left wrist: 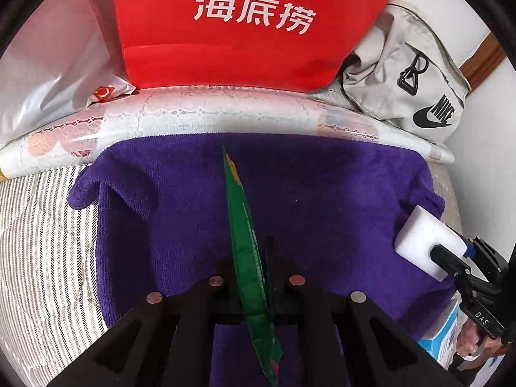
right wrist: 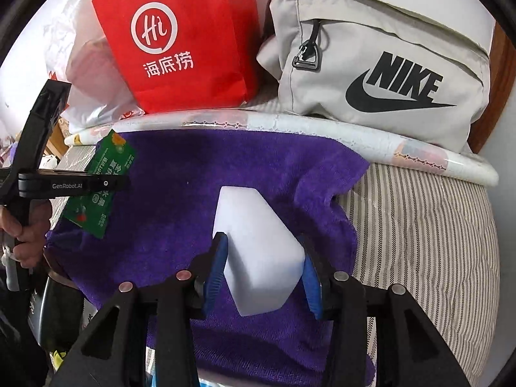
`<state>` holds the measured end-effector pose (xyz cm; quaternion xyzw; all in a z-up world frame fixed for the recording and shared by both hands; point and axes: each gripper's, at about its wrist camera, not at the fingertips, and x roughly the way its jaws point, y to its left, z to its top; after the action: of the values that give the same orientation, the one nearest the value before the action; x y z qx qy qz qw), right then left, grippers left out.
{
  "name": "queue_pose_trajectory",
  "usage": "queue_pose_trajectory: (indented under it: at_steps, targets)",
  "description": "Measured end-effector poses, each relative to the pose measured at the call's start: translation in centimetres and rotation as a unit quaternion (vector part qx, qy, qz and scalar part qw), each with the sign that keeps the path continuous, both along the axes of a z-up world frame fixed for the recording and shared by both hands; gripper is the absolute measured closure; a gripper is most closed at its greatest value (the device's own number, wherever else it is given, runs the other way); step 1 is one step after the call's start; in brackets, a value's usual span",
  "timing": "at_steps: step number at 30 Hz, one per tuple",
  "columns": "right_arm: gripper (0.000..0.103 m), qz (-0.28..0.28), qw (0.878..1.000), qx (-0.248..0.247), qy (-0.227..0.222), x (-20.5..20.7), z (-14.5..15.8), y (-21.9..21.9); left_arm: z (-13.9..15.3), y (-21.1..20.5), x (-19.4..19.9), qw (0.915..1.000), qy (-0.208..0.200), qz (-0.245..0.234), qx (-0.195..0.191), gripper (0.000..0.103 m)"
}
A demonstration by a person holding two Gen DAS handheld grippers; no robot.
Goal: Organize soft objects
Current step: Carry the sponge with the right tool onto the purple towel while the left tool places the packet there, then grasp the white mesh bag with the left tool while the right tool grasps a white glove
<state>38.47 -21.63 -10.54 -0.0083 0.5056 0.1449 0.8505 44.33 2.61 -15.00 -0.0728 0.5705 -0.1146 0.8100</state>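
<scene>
Pinching a flat green sachet [left wrist: 245, 242] edge-on, the left gripper [left wrist: 254, 277] hangs over the purple towel [left wrist: 322, 200] on the striped bedding [left wrist: 42, 242]. Right of it, the right gripper [right wrist: 262, 277] clamps a white foam block [right wrist: 258, 251] between blue pads [right wrist: 214, 274]. Beyond the towel stand a red paper bag [right wrist: 180, 42] and a grey Nike bag [right wrist: 387, 64].

Counted across both views: 1 purple terry towel [right wrist: 258, 174], 1 white foam block [right wrist: 258, 251], 1 flat green printed sachet [right wrist: 106, 177]. At the far edge: 1 red paper bag [right wrist: 180, 45], 1 grey fabric Nike bag [right wrist: 387, 64], 1 rolled white patterned sheet [left wrist: 193, 113], 1 translucent plastic bag [left wrist: 48, 64]. Also 2 black grippers.
</scene>
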Motion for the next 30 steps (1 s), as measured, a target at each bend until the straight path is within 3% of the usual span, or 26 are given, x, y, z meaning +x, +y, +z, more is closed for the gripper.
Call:
queue_pose_trajectory:
  at_steps: [2,4,6,8,13,20,23,27,30]
  targets:
    - [0.057,0.0,1.0,0.0,0.001,0.1,-0.1,0.0,-0.1,-0.1,0.1,1.0,0.004,-0.002,0.002,0.092]
    - [0.054,0.001,1.0,0.001,0.004,0.0,-0.1,-0.1,-0.1,0.0,0.0,1.0,0.006,-0.001,0.008,0.081]
    - [0.043,0.004,1.0,0.004,0.008,-0.2,-0.1,-0.1,0.3,0.1,-0.2,1.0,0.0,0.0,0.006,0.057]
    - [0.041,0.01,1.0,0.01,0.005,-0.5,0.1,-0.2,0.8,0.9,-0.5,0.9999,-0.009,0.009,0.012,0.043]
    - [0.039,0.002,1.0,-0.005,-0.003,-1.2,0.9,-0.4,2.0,2.0,-1.5,0.9994,-0.018,0.021,0.021,0.043]
    - [0.023,-0.022,0.999,-0.03,-0.022,-3.2,3.2,-0.9,4.9,2.6,-4.2,0.9959,-0.043,0.041,0.069,0.043]
    - [0.023,-0.023,0.998,-0.04,-0.036,-4.5,4.4,-1.0,6.3,2.8,-5.9,0.9941,-0.057,0.046,0.08,0.042]
    - [0.023,-0.008,0.997,-0.041,-0.063,-7.1,6.2,-1.0,8.1,3.6,-9.2,0.993,-0.082,0.053,0.067,0.042]
    - [0.023,-0.005,0.998,-0.016,-0.065,-9.1,7.2,-1.4,9.6,3.9,-12.4,0.9899,-0.125,0.053,0.041,0.042]
